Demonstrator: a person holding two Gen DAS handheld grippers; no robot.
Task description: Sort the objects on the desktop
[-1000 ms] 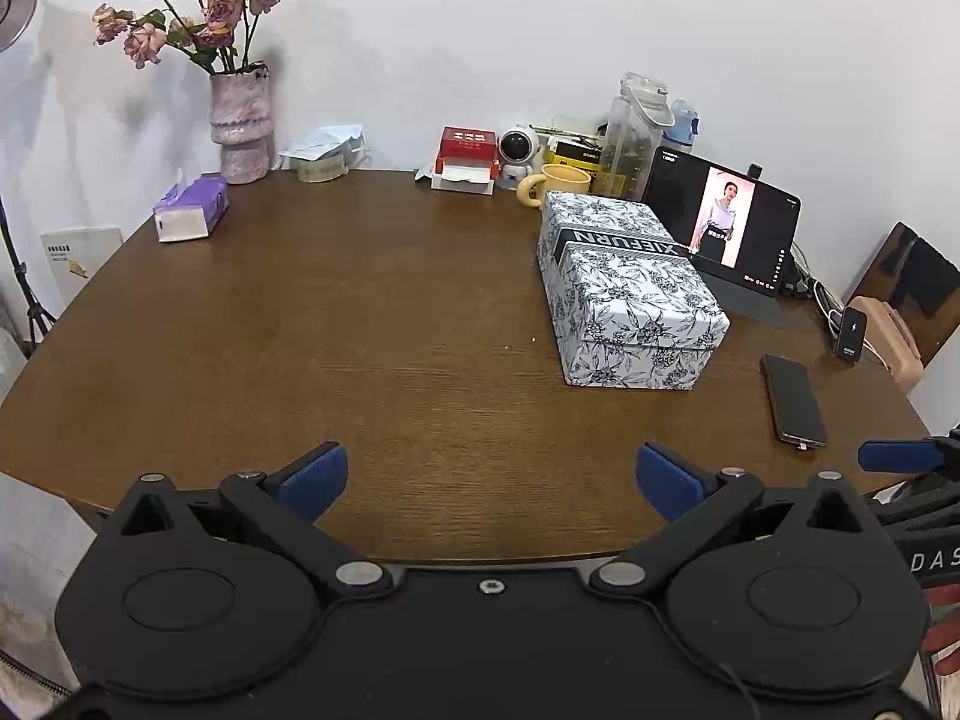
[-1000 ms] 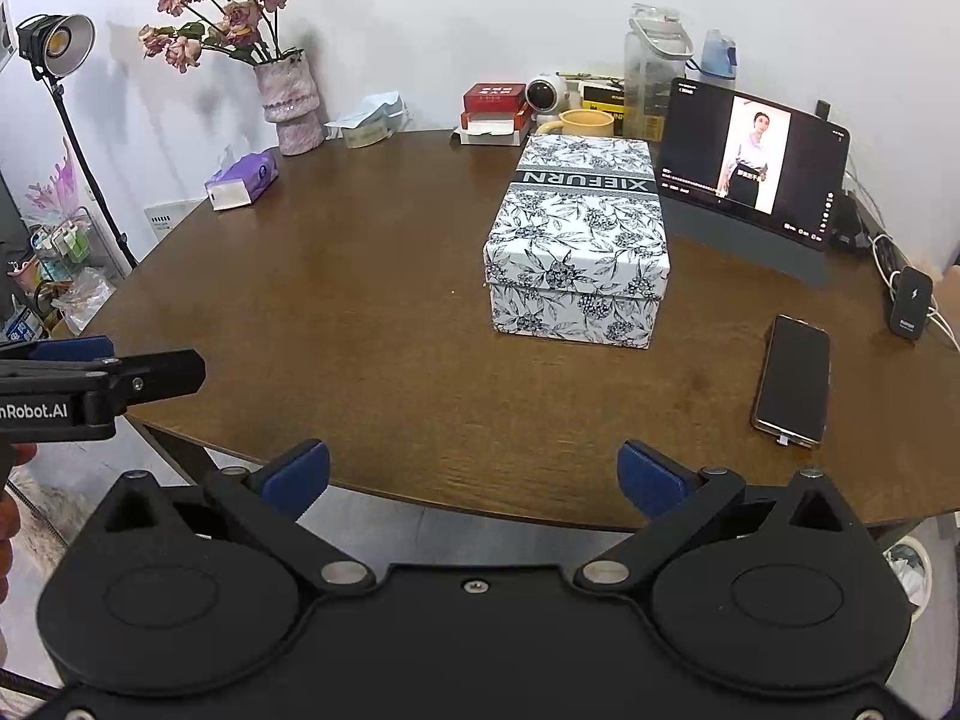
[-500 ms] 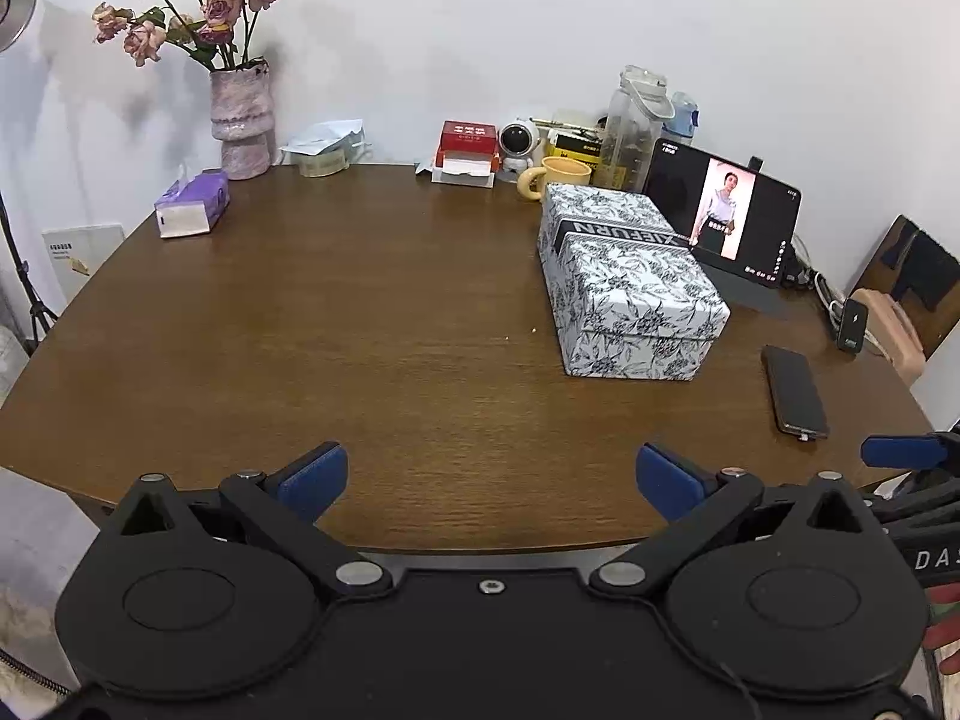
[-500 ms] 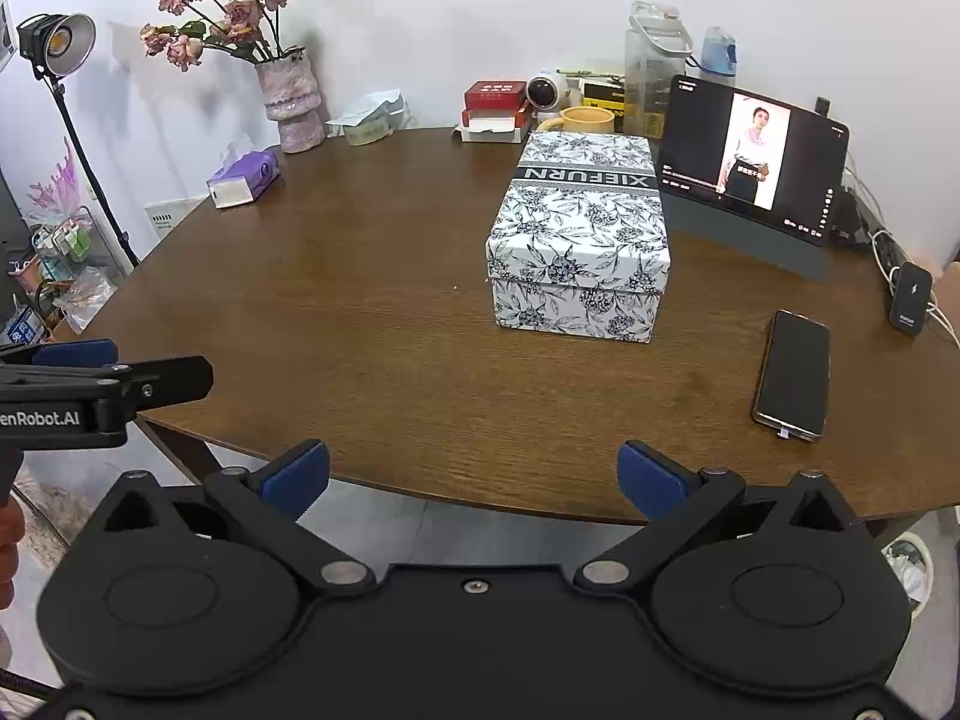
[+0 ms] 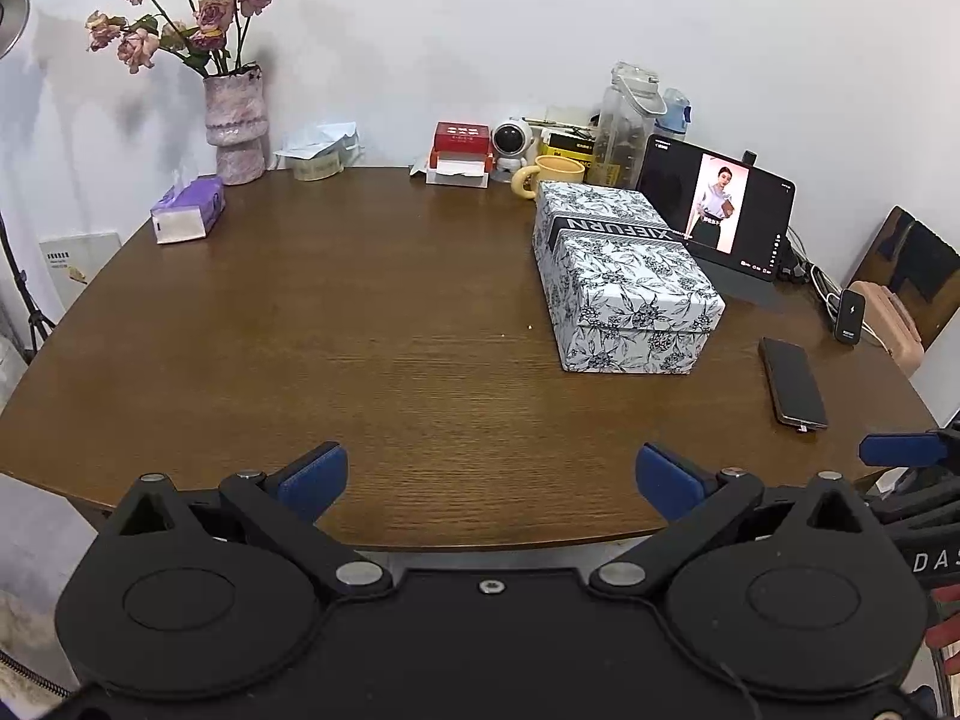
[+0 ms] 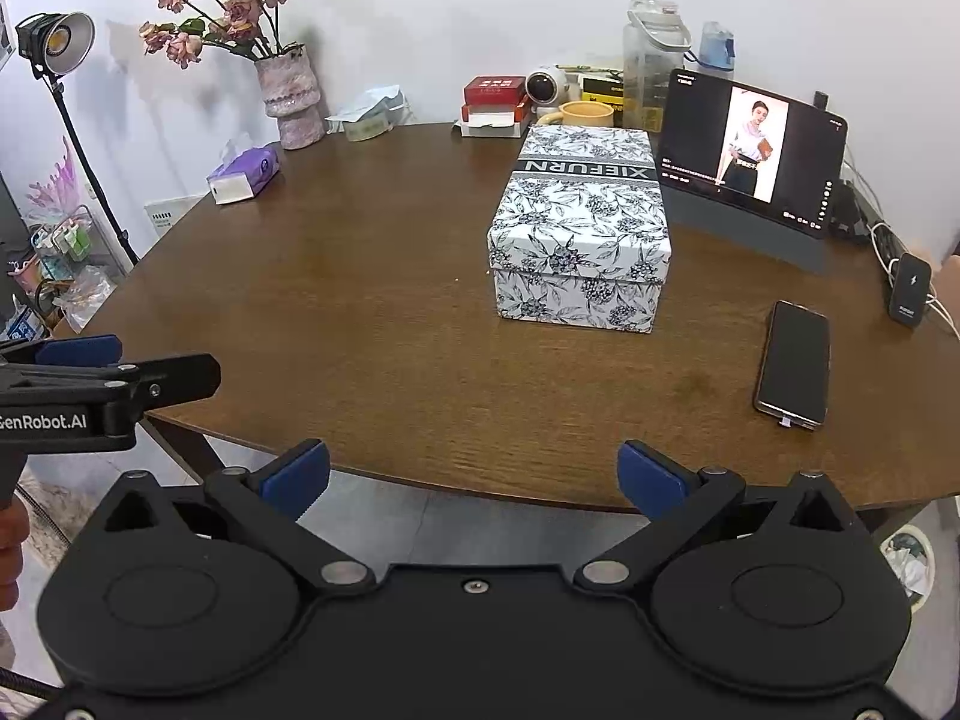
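Note:
A white box with a black floral print (image 5: 624, 282) (image 6: 582, 228) sits on the right half of the round brown table (image 5: 360, 330) (image 6: 360, 300). A dark phone (image 5: 792, 381) (image 6: 793, 363) lies flat to its right, near the table edge. A purple tissue pack (image 5: 187, 211) (image 6: 243, 174) rests at the far left. My left gripper (image 5: 491, 477) hovers open over the near table edge, holding nothing. My right gripper (image 6: 474, 474) is open too, just off the near edge, well short of the box.
Along the back wall stand a vase of pink roses (image 5: 234, 126), a tape roll (image 5: 318, 167), a red-and-white box (image 5: 459, 153), a small white camera (image 5: 513, 141), a yellow mug (image 5: 555, 174), bottles and a lit tablet (image 5: 717, 210). A charger with cables (image 6: 909, 288) lies far right.
Both grippers have drawn back slightly from the table, so the box and phone look a little farther away. Nothing on the table has moved.

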